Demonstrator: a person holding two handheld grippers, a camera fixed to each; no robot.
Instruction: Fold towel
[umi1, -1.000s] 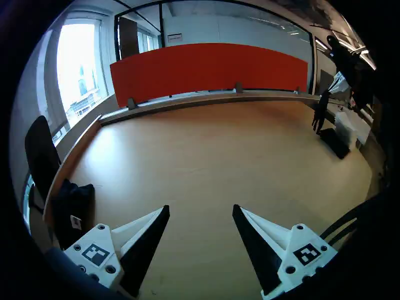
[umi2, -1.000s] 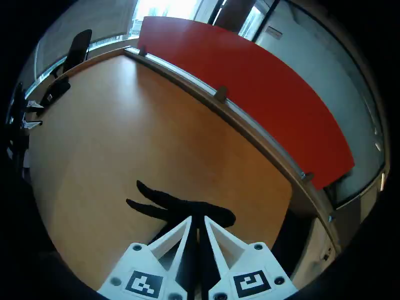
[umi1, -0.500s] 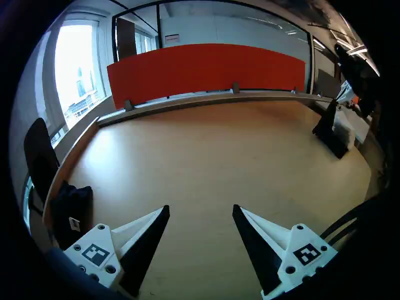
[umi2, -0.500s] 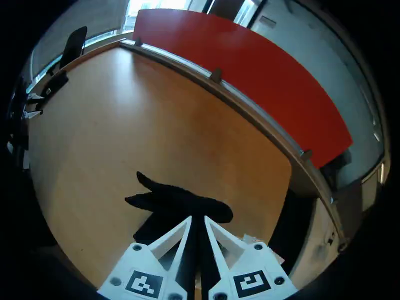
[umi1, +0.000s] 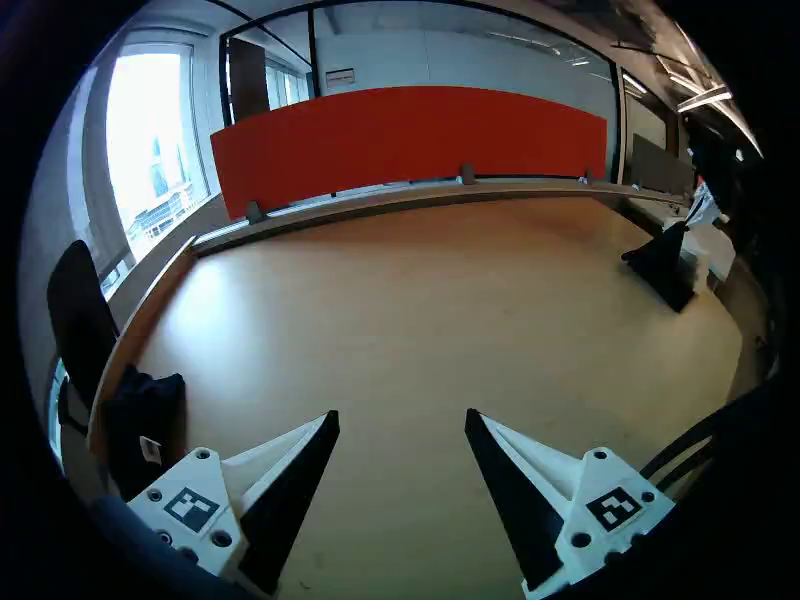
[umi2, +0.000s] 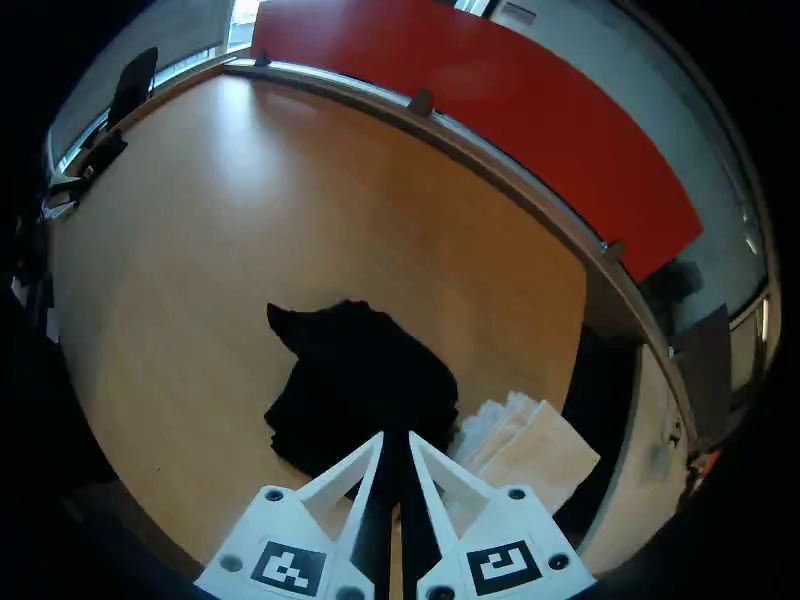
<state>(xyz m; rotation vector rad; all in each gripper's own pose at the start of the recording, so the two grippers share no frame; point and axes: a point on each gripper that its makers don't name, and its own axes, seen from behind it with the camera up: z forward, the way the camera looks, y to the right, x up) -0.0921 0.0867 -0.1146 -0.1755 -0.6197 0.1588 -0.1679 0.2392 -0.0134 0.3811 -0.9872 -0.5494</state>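
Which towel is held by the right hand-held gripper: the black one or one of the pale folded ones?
The black towel, pinched between the fingers of the right hand-held gripper. The pale folded towels lie beside it, ungripped.

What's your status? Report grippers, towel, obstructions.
Left gripper open above table. Right gripper shut on black towel, towel bunched. Pale cloth stack beside towel.

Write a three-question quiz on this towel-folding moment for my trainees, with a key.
1. True or false: the left gripper has its jaws wide apart above the table.
2. Which lies beside the black towel in the right gripper view? A) a pale cloth stack B) a mug C) a book
3. Fill in: the divider behind the table is ___.
Key: 1 true; 2 A; 3 red.
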